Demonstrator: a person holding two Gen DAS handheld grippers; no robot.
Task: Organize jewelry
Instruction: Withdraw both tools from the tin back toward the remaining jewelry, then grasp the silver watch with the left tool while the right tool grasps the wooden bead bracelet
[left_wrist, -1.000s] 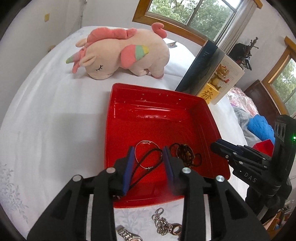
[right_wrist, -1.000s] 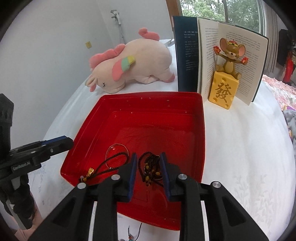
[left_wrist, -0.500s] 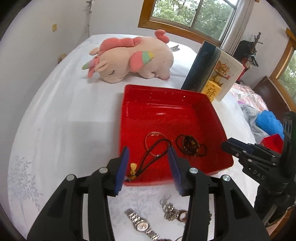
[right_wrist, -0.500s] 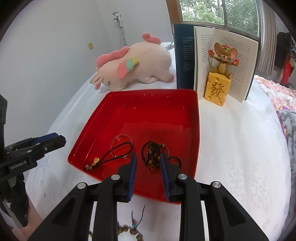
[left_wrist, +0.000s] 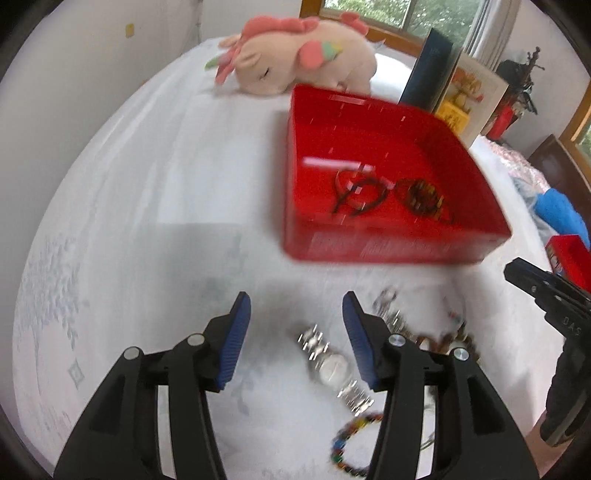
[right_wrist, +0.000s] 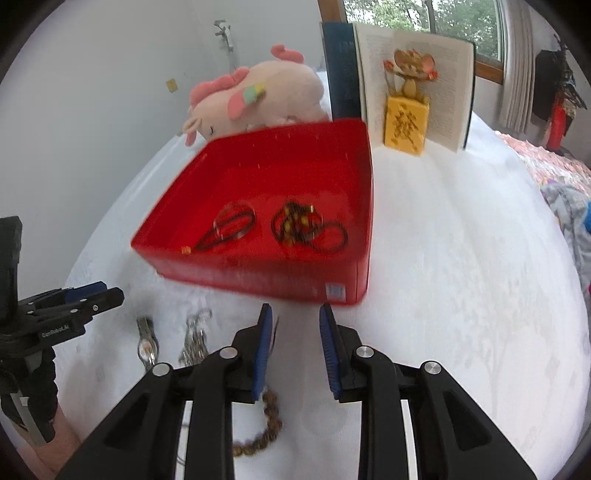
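— White bedsheet (left_wrist: 140, 206) everywhere, window light at the far side. What sits on it, big things first?

— Far off lie a pink plush unicorn (left_wrist: 295, 55) and an open book (right_wrist: 413, 77) standing on edge with a little mouse figure (right_wrist: 406, 107) in front. Nearer, the red tray (left_wrist: 391, 251) holds a black cord necklace (right_wrist: 231, 225) on its left and a dark beaded string (right_wrist: 303, 225) on its right. The rest of the jewelry lies loose on the sheet, just near of the tray.

— And your jaws?

— My left gripper (left_wrist: 295, 332) is opening, nothing between the pads but sheet. My right gripper (right_wrist: 295, 343) stands partly spread and empty as well.

— Which piece is next?

— I judge the silver wristwatch (left_wrist: 330, 365). It lies flat just inside my left gripper's right pad, its long axis running from far-left to near-right, dial up in the middle of the band. A silver chain (right_wrist: 194, 336) lies just right of it, a multicoloured bead bracelet (left_wrist: 351, 439) nearer, and a brown bead bracelet (right_wrist: 266, 424) sits by my right gripper's left finger.

— How would you take the watch well?

— Shift slightly right so the case is centred between the pads, then close across the band's narrow width, not along its length. Come low enough to catch metal, not sheet. The view is blurred, so I cannot tell whether the band's links touch the chain; I'd lift slowly in case they snag.
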